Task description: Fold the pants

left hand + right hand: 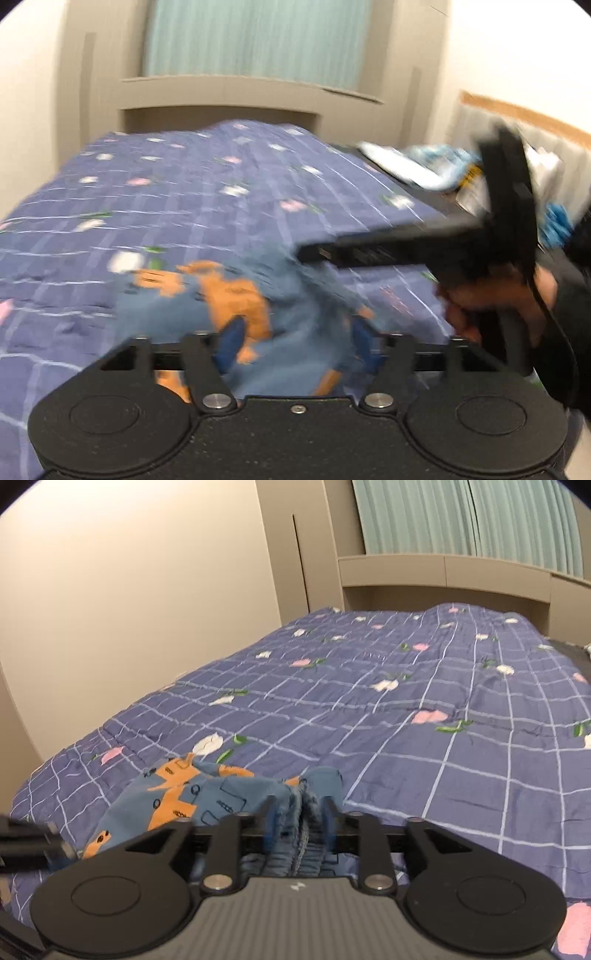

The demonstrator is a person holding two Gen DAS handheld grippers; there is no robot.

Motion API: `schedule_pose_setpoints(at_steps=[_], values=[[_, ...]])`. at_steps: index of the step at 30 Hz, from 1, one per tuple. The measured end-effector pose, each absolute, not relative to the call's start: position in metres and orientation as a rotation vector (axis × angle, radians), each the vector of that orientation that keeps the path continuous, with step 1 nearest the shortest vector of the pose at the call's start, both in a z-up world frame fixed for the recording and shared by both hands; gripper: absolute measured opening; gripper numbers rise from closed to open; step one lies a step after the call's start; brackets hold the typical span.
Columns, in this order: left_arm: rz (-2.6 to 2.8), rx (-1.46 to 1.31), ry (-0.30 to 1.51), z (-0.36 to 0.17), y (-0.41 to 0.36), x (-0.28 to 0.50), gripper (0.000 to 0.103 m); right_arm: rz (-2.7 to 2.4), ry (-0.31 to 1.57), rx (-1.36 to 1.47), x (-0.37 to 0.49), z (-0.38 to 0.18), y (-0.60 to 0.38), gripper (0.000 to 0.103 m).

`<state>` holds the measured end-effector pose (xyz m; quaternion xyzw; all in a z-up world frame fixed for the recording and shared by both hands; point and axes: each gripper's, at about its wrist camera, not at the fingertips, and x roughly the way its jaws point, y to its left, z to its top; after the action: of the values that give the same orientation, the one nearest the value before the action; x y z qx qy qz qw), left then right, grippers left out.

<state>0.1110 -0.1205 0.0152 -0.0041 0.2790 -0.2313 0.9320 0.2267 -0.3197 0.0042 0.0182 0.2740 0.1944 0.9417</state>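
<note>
Small blue pants with orange patches (229, 299) lie bunched on the bed. In the left wrist view my left gripper (295, 339) has its blue-padded fingers wide apart with the cloth lying between them, not pinched. The frame is blurred. My right gripper (300, 821) is shut on the gathered elastic waistband of the pants (199, 794), low over the quilt. The right gripper also shows in the left wrist view (310, 253), reaching in from the right, held by a hand (480, 302).
A purple checked quilt with flowers (406, 709) covers the bed. A beige headboard shelf (443, 572) and green curtain (258, 37) stand behind. A dark side table with cluttered packets (424, 166) sits at the bed's right. A plain wall (129, 590) runs along the left.
</note>
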Motion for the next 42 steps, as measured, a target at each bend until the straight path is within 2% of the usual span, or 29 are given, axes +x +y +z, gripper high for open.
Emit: schedule_pose_setpoints(at_steps=[1,3,5,9,16,29,37,42], values=[[-0.434,-0.027,0.566,0.018,-0.114,0.112,0.08,0.385,0.542,0.026,0.225,0.005,-0.317,0.068],[-0.341,-0.061,0.559,0.021,-0.1,0.119,0.088,0.37,0.523,0.004,0.223,0.006,-0.312,0.081],[-0.227,-0.08,0.57,0.018,-0.086,0.13,0.097,0.352,0.517,-0.015,0.225,0.005,-0.305,0.09],[-0.048,-0.103,0.607,0.009,-0.062,0.158,0.101,0.324,0.538,-0.041,0.232,0.002,-0.29,0.1],[0.023,-0.083,0.654,-0.01,-0.056,0.183,0.102,0.3,0.584,-0.083,0.242,-0.006,-0.27,0.103],[0.018,-0.111,0.664,-0.02,-0.052,0.183,0.102,0.189,0.635,-0.078,0.252,-0.023,-0.284,0.103],[-0.059,-0.105,0.678,-0.008,-0.061,0.15,0.102,0.135,0.601,-0.085,0.225,-0.013,-0.296,0.103],[-0.111,-0.091,0.743,-0.02,-0.071,0.131,0.102,0.185,0.618,-0.088,0.192,-0.013,-0.299,0.103]])
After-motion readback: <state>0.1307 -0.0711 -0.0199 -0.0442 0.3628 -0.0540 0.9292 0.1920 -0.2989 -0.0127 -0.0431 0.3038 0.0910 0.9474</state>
